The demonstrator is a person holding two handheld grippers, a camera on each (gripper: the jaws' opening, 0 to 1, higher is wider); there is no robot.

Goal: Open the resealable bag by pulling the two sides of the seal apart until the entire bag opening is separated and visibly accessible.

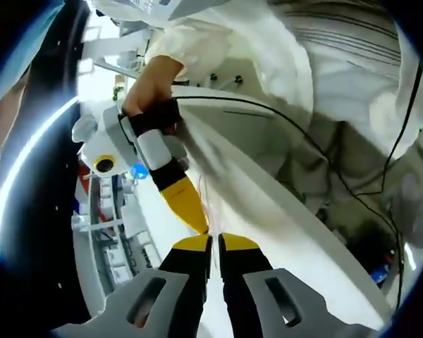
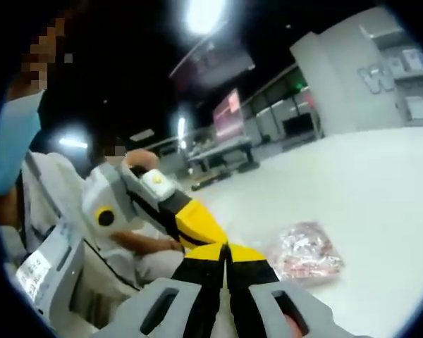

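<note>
Both pairs of jaws are pressed nearly shut. In the left gripper view the left gripper (image 1: 213, 243) meets the right gripper (image 1: 196, 220) tip to tip; whether either pinches the seal, I cannot tell. The right gripper view shows the bag (image 2: 307, 255) on the white table (image 2: 381, 211).

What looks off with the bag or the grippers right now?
Nothing spilled or torn. The resealable bag lies flat on the white table, contents inside, apart from both grippers. The left gripper and right gripper meet tip to tip, jaws closed.
</note>
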